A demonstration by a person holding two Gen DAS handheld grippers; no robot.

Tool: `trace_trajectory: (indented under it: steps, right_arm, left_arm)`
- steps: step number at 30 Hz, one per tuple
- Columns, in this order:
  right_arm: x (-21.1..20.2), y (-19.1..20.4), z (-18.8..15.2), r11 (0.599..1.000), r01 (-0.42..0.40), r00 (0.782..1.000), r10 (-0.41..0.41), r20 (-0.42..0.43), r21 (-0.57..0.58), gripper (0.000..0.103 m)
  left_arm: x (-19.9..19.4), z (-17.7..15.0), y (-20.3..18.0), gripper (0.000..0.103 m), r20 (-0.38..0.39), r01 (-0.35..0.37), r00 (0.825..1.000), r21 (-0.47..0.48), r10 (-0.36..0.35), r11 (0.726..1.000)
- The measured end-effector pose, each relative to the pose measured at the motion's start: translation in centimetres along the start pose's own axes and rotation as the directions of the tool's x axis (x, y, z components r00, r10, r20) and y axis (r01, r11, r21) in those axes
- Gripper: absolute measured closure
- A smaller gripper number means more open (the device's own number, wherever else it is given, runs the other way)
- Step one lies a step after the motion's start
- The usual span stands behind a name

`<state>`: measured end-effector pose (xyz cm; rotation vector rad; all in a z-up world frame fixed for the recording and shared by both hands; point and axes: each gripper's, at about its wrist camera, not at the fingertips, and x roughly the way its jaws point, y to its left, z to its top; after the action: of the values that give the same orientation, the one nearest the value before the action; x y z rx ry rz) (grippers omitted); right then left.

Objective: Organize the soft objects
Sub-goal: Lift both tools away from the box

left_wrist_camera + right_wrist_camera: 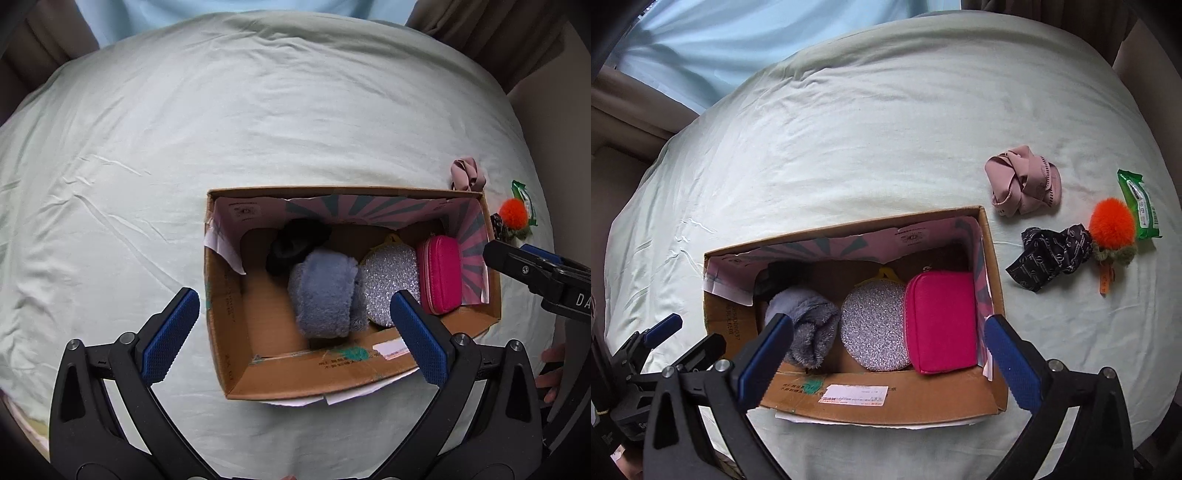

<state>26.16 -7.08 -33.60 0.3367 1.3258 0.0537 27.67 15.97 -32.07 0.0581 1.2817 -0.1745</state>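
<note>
An open cardboard box (236,369) (908,406) sits on the pale green bed. Inside lie a grey-blue fluffy roll (325,291) (809,325), a silver glitter pouch (391,280) (875,328), a pink zip case (441,275) (942,321) and a black soft item (295,240) (775,277). My left gripper (295,339) is open and empty above the box's near side. My right gripper (890,358) is open and empty over the box's near side. On the bed right of the box lie a pink cloth (1023,181) (467,173), a black patterned cloth (1049,256) and an orange pompom (1112,221) (513,214).
A green wipes pack (1139,203) (522,197) lies at the bed's right edge. Pale blue curtains (720,40) hang behind the bed. The right gripper's fingers (532,269) show at the right of the left wrist view; the left gripper's fingers (661,332) show at the left of the right wrist view.
</note>
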Motion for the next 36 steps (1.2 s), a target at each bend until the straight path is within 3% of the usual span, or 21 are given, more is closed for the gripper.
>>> trace_trajectory:
  steps: [8, 16, 22, 27, 36]
  right_arm:
    - [-5.4, 1.2, -0.9, 0.999, -0.022, 0.997, 0.025, 0.074, -0.042, 0.0]
    - [-12.7, 3.3, -4.3, 0.994, -0.006, 0.979, 0.028, 0.204, -0.106, 0.0]
    - [-17.8, 4.4, -7.9, 0.985, 0.065, 0.942, -0.007, 0.336, -0.161, 0.0]
    - [-20.9, 3.2, -10.6, 0.986, 0.097, 0.914, -0.035, 0.403, -0.133, 0.0]
    - [-25.8, -1.7, -14.2, 0.983, 0.182, 0.842, -0.147, 0.518, -0.018, 0.0]
  left_arm:
    - [-6.0, -1.7, 0.4, 0.0, 0.098, -0.027, 0.995, 0.017, 0.025, 0.999]
    - [-13.2, -4.6, 1.0, 0.0, 0.198, -0.03, 0.98, -0.018, 0.033, 0.999]
    - [-18.0, -7.4, 0.5, 0.0, 0.304, -0.063, 0.949, -0.068, 0.081, 0.996]
    - [-20.8, -9.1, -1.2, 0.0, 0.37, -0.08, 0.924, -0.045, 0.091, 0.996]
    - [-23.0, -12.6, -5.3, 0.0, 0.393, -0.063, 0.916, -0.057, 0.08, 0.996]
